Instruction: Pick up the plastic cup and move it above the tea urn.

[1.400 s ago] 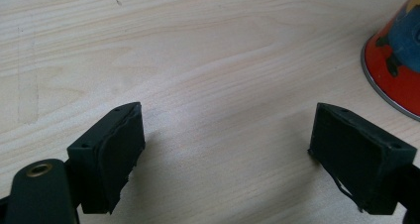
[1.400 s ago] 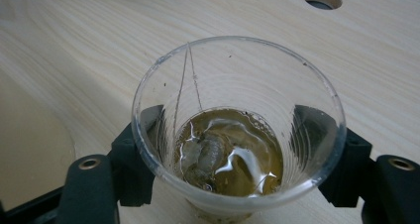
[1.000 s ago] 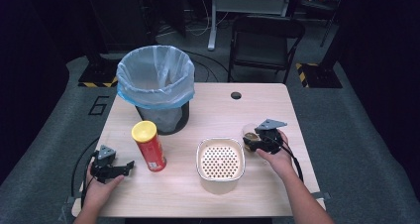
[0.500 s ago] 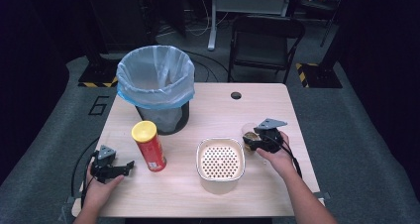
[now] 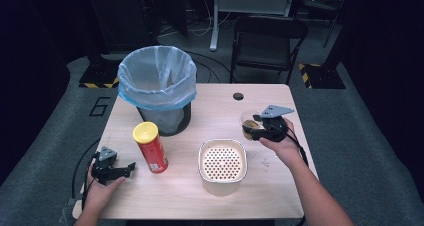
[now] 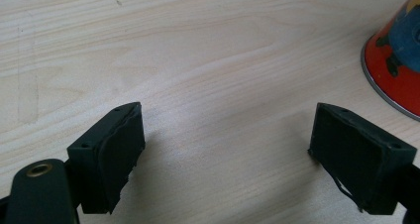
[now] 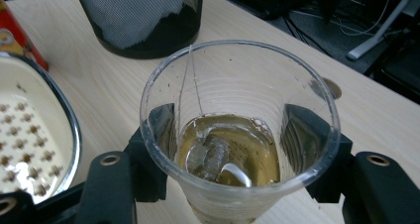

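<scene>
Right gripper [image 5: 250, 127]: black two-jaw tool in the person's right hand [image 5: 280, 145], at the table's right side. Jaws part-way open and just closing; the pads press on opposite walls of a clear ribbed plastic cup [image 7: 237, 135], which sits upright between them. Seen through the cup's walls in the right gripper view, one pad stands on each side. The cup holds a shallow pool of amber liquid with ice cubes [image 7: 210, 157].

Cup location: in the high view [image 5: 248, 122], right of the cream perforated strainer bowl with a metal rim [image 5: 222, 161] and well apart from the black mesh bin lined with a pale blue bag [image 5: 157, 86].

Left gripper [image 5: 131, 167]: held in the left hand [image 5: 100, 191] low over the light wooden table [image 5: 210, 106] near its left front corner. Jaws wide apart, bare wood between them. A red cylindrical crisp can with a yellow lid [image 5: 150, 147] stands just to its right.
</scene>
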A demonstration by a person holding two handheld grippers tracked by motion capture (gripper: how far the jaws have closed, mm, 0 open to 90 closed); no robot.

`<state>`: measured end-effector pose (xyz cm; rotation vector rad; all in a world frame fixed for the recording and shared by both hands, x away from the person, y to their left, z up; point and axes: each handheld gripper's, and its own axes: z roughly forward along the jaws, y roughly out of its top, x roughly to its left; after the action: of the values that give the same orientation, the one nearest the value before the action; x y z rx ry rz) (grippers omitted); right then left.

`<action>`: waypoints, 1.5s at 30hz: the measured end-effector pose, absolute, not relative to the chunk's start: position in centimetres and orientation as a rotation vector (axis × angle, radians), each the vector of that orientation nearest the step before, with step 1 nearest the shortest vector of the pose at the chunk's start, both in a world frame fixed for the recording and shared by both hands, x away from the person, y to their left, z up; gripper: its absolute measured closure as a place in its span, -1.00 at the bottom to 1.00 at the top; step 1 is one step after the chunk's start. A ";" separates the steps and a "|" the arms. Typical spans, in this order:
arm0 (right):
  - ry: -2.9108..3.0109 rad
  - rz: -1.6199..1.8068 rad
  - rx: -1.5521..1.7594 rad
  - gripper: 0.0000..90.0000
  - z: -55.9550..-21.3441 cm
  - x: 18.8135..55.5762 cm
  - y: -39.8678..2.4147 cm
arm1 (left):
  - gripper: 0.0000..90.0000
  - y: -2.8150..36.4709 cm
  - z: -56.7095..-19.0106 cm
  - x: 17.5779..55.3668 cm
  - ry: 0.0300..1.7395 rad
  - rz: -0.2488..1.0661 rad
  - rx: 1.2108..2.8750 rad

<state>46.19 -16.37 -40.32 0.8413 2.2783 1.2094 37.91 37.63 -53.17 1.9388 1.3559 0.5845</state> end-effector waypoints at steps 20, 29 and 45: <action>2.243 1.271 0.653 -0.14 -38.4 45.5 -14.2 | -0.70 37.6 -53.2 37.9 1.356 0.585 1.939; 2.185 1.207 0.443 -0.14 -38.5 43.7 -13.4 | -0.70 37.6 -53.2 37.9 1.356 0.585 1.939; 2.148 1.175 0.262 -0.14 -38.6 42.2 -12.1 | -0.70 37.6 -53.2 37.9 1.356 0.585 1.939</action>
<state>42.22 -12.06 -38.63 0.2621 2.1478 1.1752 37.91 37.63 -53.17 1.9389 1.3558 0.5848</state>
